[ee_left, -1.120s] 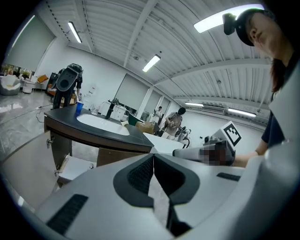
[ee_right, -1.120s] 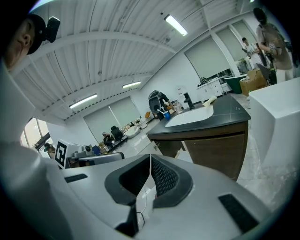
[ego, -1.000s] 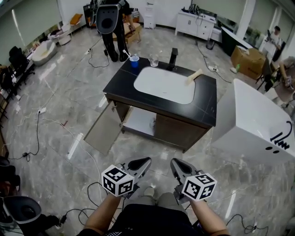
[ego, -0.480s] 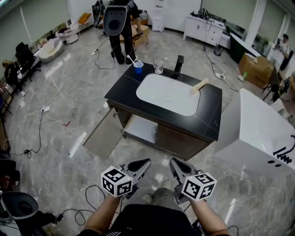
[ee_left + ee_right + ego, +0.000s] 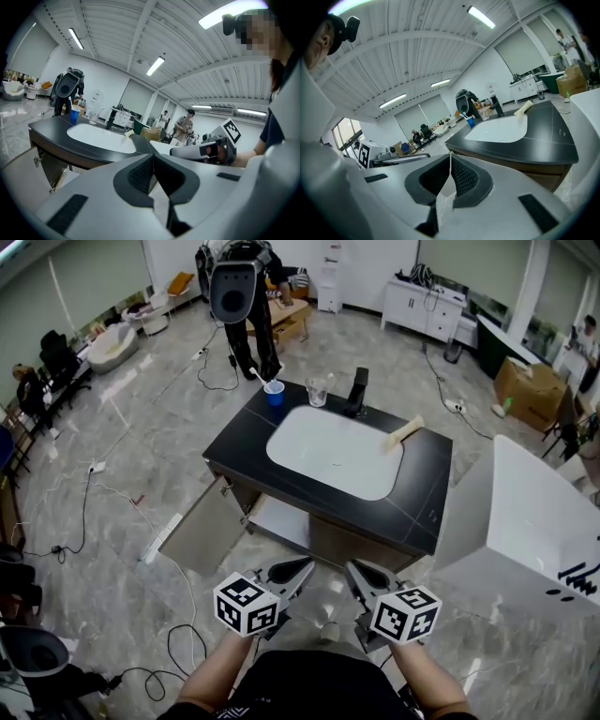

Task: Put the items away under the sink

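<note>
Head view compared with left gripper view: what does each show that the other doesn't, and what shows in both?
Only the head view shows the floor cables and the marker cube of the left tool. Only the left gripper view shows the ceiling lights and that tool's shut jaws up close. Both show the white sink basin, blue cup, black faucet and right tool.
</note>
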